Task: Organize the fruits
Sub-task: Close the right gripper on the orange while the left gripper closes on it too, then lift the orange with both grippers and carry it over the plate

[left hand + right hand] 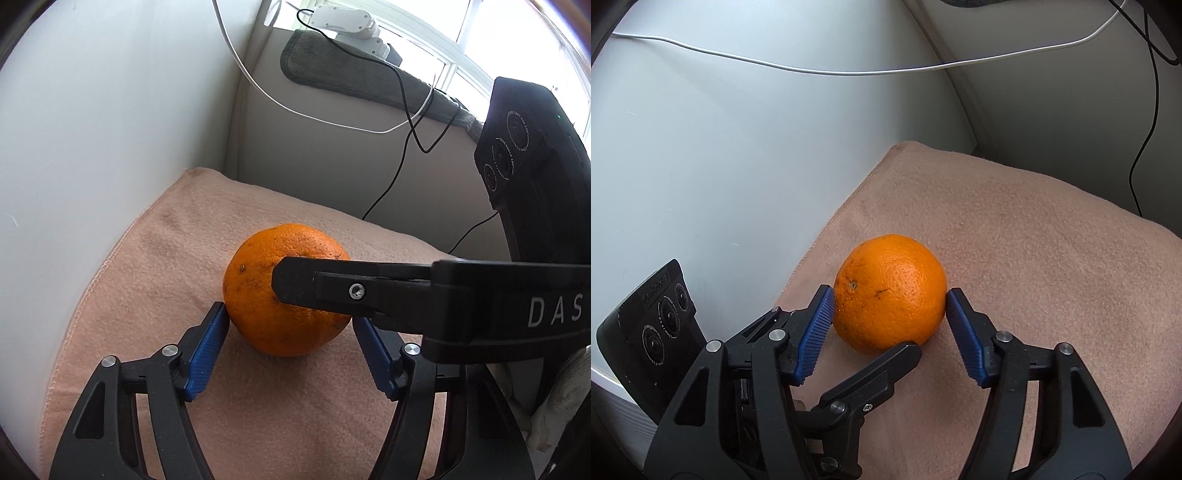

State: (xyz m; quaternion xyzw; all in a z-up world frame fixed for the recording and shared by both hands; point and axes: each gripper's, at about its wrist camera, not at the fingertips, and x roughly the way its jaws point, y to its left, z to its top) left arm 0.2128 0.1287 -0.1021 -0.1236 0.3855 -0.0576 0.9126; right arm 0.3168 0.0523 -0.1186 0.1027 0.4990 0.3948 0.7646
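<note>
Both grippers, left (291, 325) & right (891, 308), pinch orange (891, 291) mid-frame on towel (1034, 258). Round, firm, maybe rolls; hold its sides.

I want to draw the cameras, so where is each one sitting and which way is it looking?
Left wrist: sits on the left gripper, looking forward and down at the orange on the towel; its own two blue-padded fingers show, and the other gripper's finger crosses from the right.
Right wrist: sits on the right gripper, looking at the orange from another angle; its own pads touch the fruit's sides.
Shared: the orange, the towel, and each other's gripper.
</note>
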